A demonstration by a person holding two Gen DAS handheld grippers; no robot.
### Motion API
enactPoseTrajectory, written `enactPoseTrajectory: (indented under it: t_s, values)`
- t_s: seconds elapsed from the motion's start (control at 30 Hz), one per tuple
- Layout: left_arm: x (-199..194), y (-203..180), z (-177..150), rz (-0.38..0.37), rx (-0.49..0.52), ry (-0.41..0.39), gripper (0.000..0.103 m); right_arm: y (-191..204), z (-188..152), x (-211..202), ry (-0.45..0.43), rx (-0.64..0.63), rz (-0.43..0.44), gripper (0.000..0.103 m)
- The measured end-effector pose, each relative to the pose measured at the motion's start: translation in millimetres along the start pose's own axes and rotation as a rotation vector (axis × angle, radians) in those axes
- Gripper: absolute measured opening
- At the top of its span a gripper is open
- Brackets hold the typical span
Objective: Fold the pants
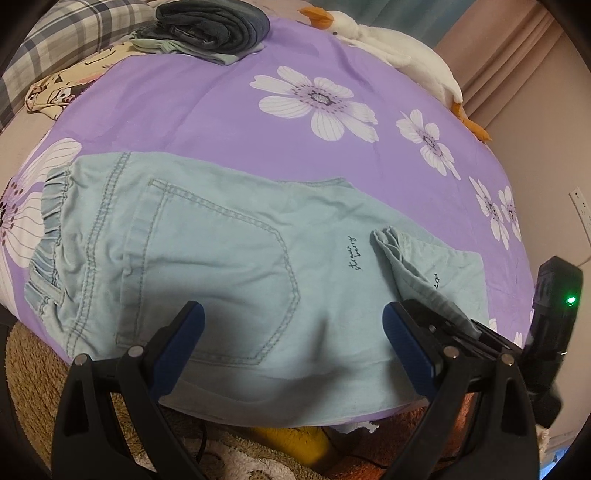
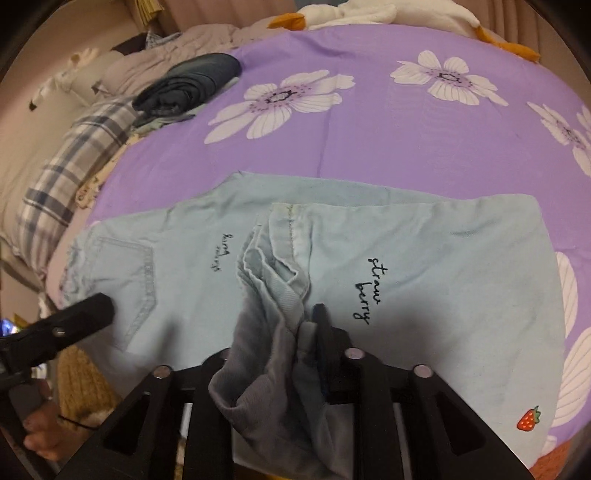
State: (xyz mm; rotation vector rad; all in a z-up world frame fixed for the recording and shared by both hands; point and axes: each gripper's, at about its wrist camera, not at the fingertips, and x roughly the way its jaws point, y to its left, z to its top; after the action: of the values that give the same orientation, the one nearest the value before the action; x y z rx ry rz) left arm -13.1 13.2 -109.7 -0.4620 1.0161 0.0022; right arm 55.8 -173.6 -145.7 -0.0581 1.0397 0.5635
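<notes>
Across the purple flowered bed (image 1: 229,122), I have the pale blue pants (image 1: 207,258) flat, left gripper (image 1: 291,328) open over the seat, right gripper (image 2: 273,343) gripping the bunched hem mid-fold; next, I judge, lay it down and release.

Pants (image 1: 221,258) on bedspread (image 1: 221,122), clothes pile (image 1: 210,29) behind, perhaps folded
</notes>
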Motion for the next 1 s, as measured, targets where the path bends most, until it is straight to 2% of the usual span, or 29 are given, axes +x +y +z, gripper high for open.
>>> enactPoseTrajectory:
  t_s: [0.07,0.13,0.23,0.3,0.37,0.43,0.5,0.57,0.63,0.67,0.7,0.77,0.8,0.83,1.0]
  values:
    - [-1,0,1,-0.017,0.004,0.004,0.098,-6,1,-11,0.008,0.032,0.065,0.065]
    - [-1,-1,4,-0.049,0.002,0.007,0.098,-10,-5,-30,-0.026,0.057,0.135,0.067]
    - [3,-6,9,-0.105,0.009,0.016,0.098,-20,-12,-57,-0.071,0.079,0.181,0.070]
    - [10,-15,13,-0.157,0.028,0.034,0.098,-38,-18,-75,-0.123,0.118,0.134,0.072]
    - [25,-27,15,-0.217,0.050,0.082,0.096,-57,-23,-85,-0.159,0.170,0.047,0.072]
    - [41,-41,18,-0.265,0.072,0.133,0.095,-80,-29,-88,-0.172,0.242,-0.030,0.072]
    - [58,-54,21,-0.308,0.087,0.183,0.089,-99,-36,-87,-0.167,0.304,-0.095,0.072]
    - [75,-65,21,-0.321,0.095,0.239,0.076,-109,-43,-86,-0.165,0.338,-0.122,0.072]
    - [83,-72,20,-0.313,0.115,0.237,0.069,-118,-50,-84,-0.161,0.369,-0.116,0.072]
    - [84,-77,19,-0.310,0.132,0.213,0.054,-119,-52,-83,-0.157,0.374,-0.113,0.071]
    - [85,-79,19,-0.316,0.143,0.216,0.045,-120,-56,-85,-0.155,0.377,-0.112,0.070]
    - [94,-80,19,-0.364,0.117,0.269,0.018,-120,-58,-83,-0.151,0.378,-0.118,0.068]
    - [99,-80,17,-0.402,0.091,0.298,0.012,-120,-57,-81,-0.150,0.379,-0.120,0.067]
    - [102,-81,15,-0.411,0.086,0.312,0.009,-121,-55,-79,-0.145,0.383,-0.118,0.066]
    - [81,-82,14,-0.342,0.126,0.223,0.007,-120,-53,-78,-0.132,0.383,-0.137,0.062]
